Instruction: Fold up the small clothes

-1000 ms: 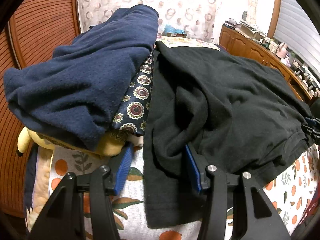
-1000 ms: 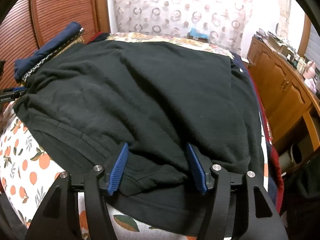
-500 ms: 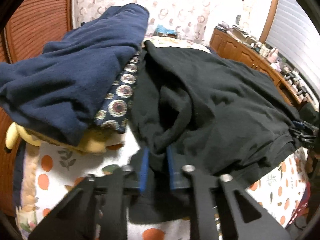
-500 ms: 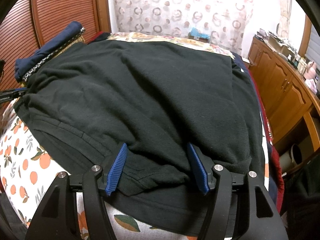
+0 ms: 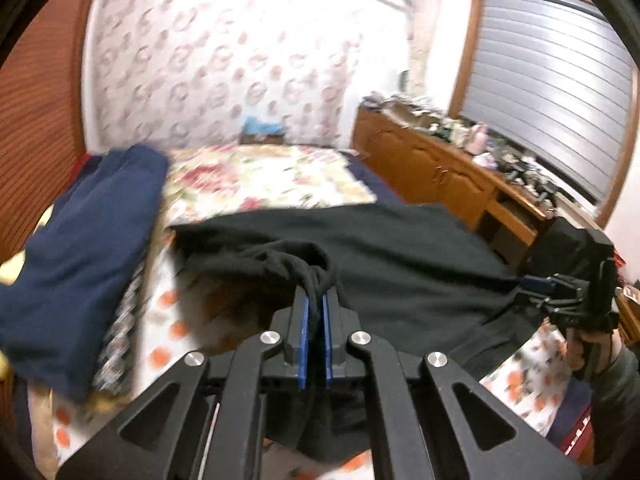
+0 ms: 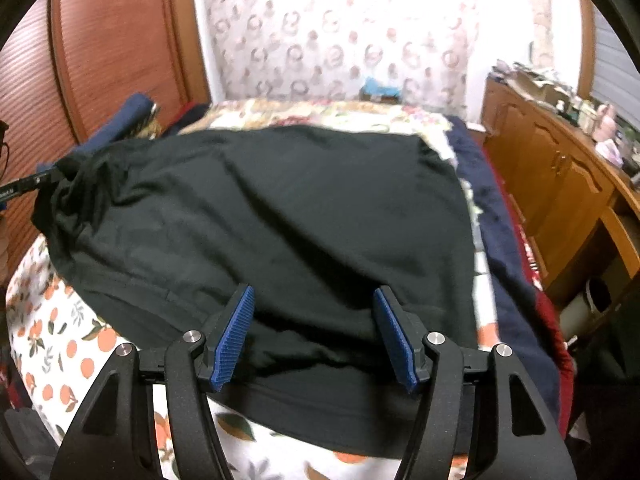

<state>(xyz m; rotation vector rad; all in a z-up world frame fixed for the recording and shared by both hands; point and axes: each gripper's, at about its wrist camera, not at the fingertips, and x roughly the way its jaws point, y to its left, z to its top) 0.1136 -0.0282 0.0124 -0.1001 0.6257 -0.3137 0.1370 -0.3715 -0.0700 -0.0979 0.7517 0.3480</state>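
Note:
A black garment point(image 6: 280, 216) lies spread on the bed. My left gripper point(image 5: 315, 304) is shut on a bunched edge of the black garment point(image 5: 400, 264) and holds it lifted above the bedspread. In the right wrist view that lifted corner point(image 6: 68, 176) hangs from the left gripper at the far left. My right gripper point(image 6: 314, 320) is open, its blue pads straddling the garment's near hem. In the left wrist view the right gripper point(image 5: 532, 282) appears at the garment's right edge.
A navy garment point(image 5: 80, 248) lies piled on the left of the bed over patterned cloth. The bedspread point(image 6: 48, 320) has an orange-fruit print. A wooden dresser point(image 5: 440, 176) with clutter runs along the right. A wooden wall point(image 6: 120, 48) stands at the left.
My left gripper has closed on the black garment's edge and raised it off the bed. My right gripper stays open at the near hem, with the view tilted up slightly.

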